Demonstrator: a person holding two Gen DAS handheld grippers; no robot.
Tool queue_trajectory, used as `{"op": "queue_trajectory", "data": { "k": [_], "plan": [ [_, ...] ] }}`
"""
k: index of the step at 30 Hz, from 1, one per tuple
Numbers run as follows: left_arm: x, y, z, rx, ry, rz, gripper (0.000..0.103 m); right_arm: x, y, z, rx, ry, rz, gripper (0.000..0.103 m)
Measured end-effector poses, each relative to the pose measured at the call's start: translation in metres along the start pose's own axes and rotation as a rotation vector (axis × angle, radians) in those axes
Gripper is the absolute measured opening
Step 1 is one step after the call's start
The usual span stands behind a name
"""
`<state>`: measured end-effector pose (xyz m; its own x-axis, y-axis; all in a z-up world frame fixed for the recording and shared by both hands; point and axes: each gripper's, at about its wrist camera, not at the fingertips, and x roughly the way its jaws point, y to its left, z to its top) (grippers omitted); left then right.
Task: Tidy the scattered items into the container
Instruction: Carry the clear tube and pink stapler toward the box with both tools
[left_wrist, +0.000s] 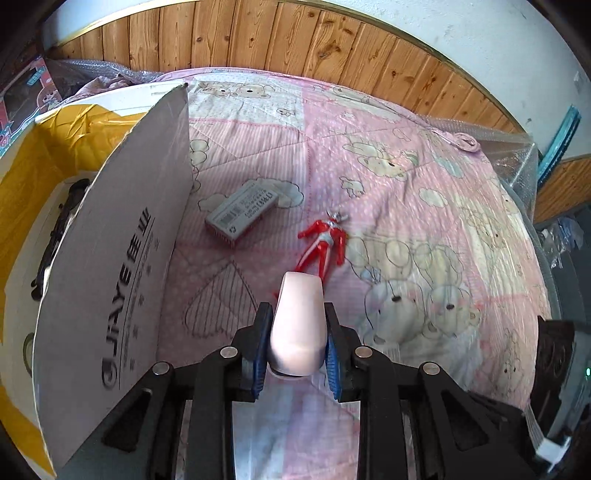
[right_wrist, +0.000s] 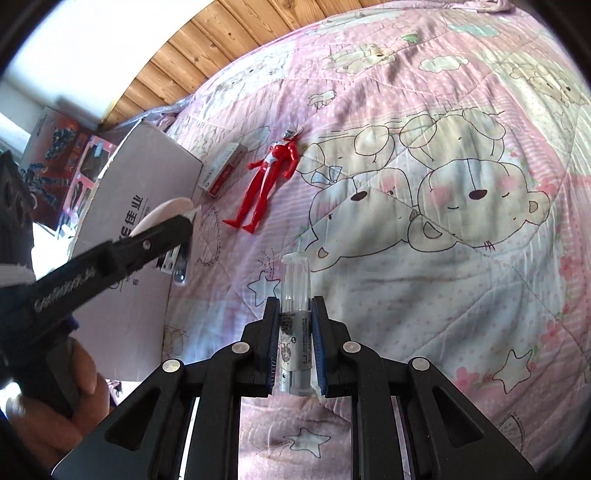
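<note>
My left gripper (left_wrist: 297, 325) is shut on a pale pink rounded case (left_wrist: 298, 321), held above the pink quilt beside the cardboard box (left_wrist: 110, 258). The same left gripper (right_wrist: 173, 218) shows from the side in the right wrist view, level with the box flap (right_wrist: 147, 177). My right gripper (right_wrist: 294, 321) is shut on a clear-capped silver tube (right_wrist: 294, 295). On the quilt lie a red toy figure (left_wrist: 323, 240) (right_wrist: 267, 181) and a small grey-and-red carton (left_wrist: 242, 212) (right_wrist: 221, 171), both ahead of the grippers.
The box has a yellow lining (left_wrist: 44, 147) and a dark object inside (left_wrist: 55, 236). Its raised flap (left_wrist: 122, 251) stands between the left gripper and the box interior. A wooden wall panel (left_wrist: 295, 48) backs the bed. Toy packaging (right_wrist: 62, 147) sits behind the box. A hand (right_wrist: 55, 398) holds the left gripper.
</note>
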<state>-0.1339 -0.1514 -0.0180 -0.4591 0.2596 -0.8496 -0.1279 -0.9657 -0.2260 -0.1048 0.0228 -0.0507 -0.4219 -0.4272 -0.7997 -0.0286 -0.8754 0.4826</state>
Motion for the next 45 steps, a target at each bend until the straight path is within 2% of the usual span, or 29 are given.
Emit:
{"op": "queue_trajectory", "data": {
  "k": [8,14,19,32,45],
  "plan": [
    [-0.027,-0.001,-0.046,0.027,0.035,-0.003,0.027,-0.008,0.008,-0.013,-0.034,-0.001,-0.04,0.017],
    [-0.05,-0.005,-0.063,0.052,0.023,-0.02,0.027,-0.018,0.021,-0.025,-0.075,-0.019,-0.075,0.017],
    [-0.062,-0.007,-0.076,0.061,0.024,-0.039,0.027,-0.017,0.015,-0.036,-0.068,-0.002,-0.099,0.017],
    [-0.094,-0.013,-0.091,0.098,-0.008,-0.054,0.027,-0.043,0.036,-0.061,-0.098,-0.023,-0.074,0.017],
    [-0.123,0.002,-0.096,0.073,-0.048,-0.086,0.027,-0.066,0.06,-0.07,-0.129,-0.064,-0.042,0.017]
  ]
}}
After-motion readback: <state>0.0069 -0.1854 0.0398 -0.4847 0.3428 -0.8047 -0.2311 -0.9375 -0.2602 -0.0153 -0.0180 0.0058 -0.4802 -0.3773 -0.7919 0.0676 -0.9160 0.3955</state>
